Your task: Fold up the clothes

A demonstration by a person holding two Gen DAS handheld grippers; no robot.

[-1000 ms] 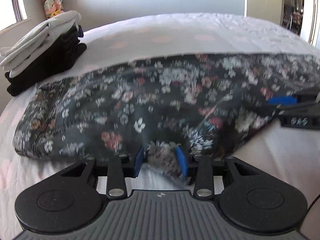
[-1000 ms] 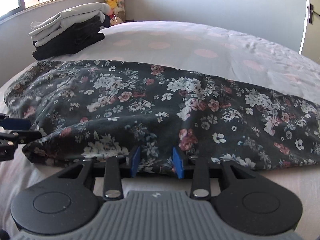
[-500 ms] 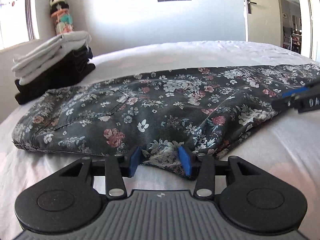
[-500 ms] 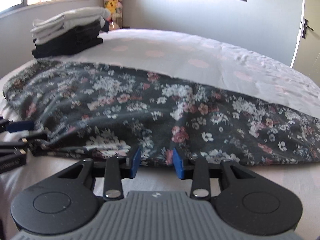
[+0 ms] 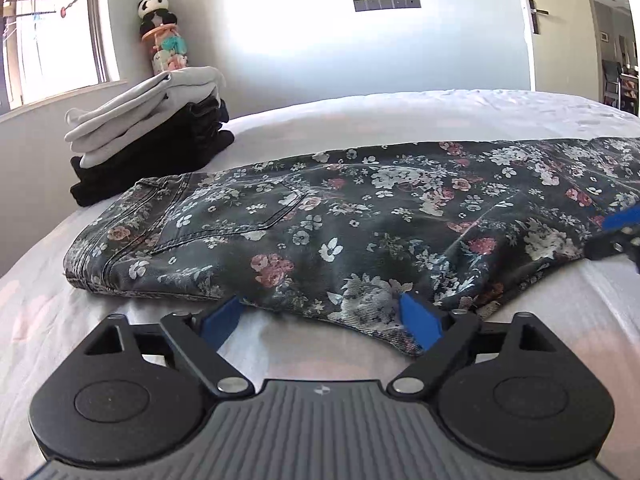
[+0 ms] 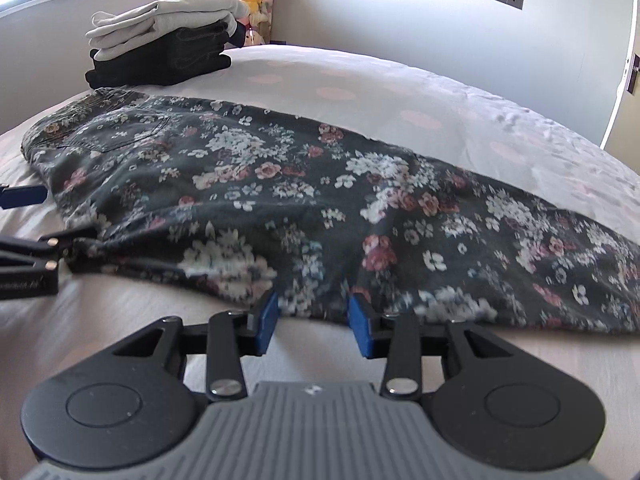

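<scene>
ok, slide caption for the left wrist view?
Left gripper opening off the floral jeans laid flat on the bed.

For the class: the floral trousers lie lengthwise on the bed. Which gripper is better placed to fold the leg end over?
Probably the right gripper: its opening jaws still have the floral trousers between them, nearer the legs. The left gripper is opening wide by the seat.

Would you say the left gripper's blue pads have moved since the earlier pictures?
Yes. The left gripper is opening: its pads have spread outward and released the floral trousers, whose hem lies between them on the bed.
</scene>
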